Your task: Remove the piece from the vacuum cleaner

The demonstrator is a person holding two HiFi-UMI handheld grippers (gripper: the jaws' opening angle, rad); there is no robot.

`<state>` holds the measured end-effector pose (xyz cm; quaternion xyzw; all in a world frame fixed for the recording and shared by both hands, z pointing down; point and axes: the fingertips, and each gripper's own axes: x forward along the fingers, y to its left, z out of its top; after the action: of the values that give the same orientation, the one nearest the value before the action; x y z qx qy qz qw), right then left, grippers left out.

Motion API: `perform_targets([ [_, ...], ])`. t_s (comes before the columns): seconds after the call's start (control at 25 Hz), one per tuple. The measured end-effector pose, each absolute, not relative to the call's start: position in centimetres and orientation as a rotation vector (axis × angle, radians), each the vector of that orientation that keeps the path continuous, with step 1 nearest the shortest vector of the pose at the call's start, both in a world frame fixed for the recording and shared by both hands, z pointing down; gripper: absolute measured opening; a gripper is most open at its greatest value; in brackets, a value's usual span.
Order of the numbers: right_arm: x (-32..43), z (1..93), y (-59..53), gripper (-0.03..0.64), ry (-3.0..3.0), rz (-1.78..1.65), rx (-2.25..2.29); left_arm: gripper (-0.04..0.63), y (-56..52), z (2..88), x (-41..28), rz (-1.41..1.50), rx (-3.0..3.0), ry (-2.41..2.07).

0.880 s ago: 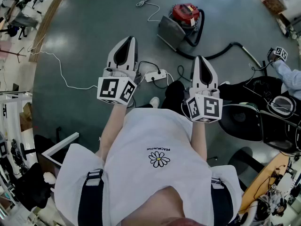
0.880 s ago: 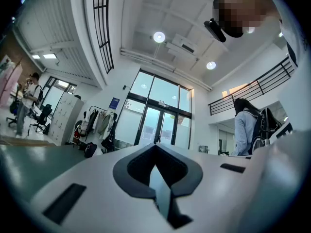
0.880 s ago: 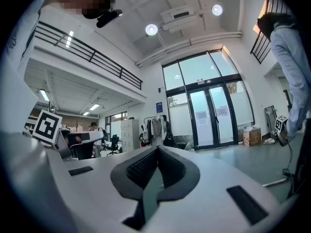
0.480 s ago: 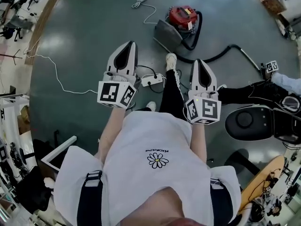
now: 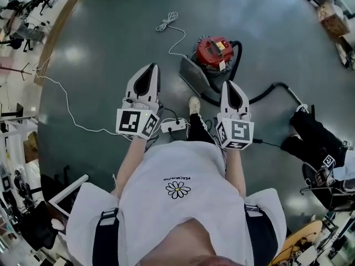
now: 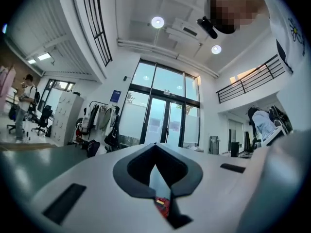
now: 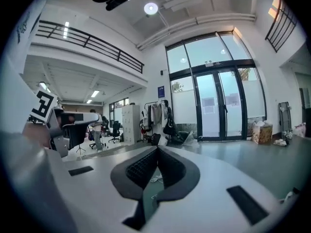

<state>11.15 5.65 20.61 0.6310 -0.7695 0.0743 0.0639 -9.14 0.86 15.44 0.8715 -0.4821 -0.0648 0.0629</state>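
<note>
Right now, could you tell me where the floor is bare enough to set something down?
Bare grey floor lies left of the red canister vacuum cleaner, beyond the thin white cord. Crowded around the white power strip and black hose.

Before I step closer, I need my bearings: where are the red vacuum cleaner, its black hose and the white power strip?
red vacuum cleaner (image 5: 213,49), head view, its red top.
black hose (image 5: 260,95), head view, the stretch lying on the floor.
white power strip (image 5: 173,126), head view, its middle.

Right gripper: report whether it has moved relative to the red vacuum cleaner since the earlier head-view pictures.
Yes. The right gripper has come forward, closer to the red vacuum cleaner on the floor.
</note>
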Motion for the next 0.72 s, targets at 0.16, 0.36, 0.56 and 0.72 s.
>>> perform_targets([
  [0.16,14.5,21.1,8.6,0.011,-2.332,0.158,1.891,0.005,3.9,16.5,-6.7,-0.236,2.638,-1.478],
  [0.36,16.9,20.8,5.4,0.011,-2.351,0.240,1.866,0.005,1.1,16.5,-4.9,-0.223,2.574,-1.506],
  [0.56,16.7,22.3,2.6,0.011,-2.333,0.312,1.806,0.005,-2.7,16.5,-3.8,-0.189,2.555,-1.513],
  [0.72,16.7,22.1,-0.7,0.011,-2.353,0.297,1.799,0.005,-6.4,18.0,-1.8,-0.154,2.559,-1.474],
])
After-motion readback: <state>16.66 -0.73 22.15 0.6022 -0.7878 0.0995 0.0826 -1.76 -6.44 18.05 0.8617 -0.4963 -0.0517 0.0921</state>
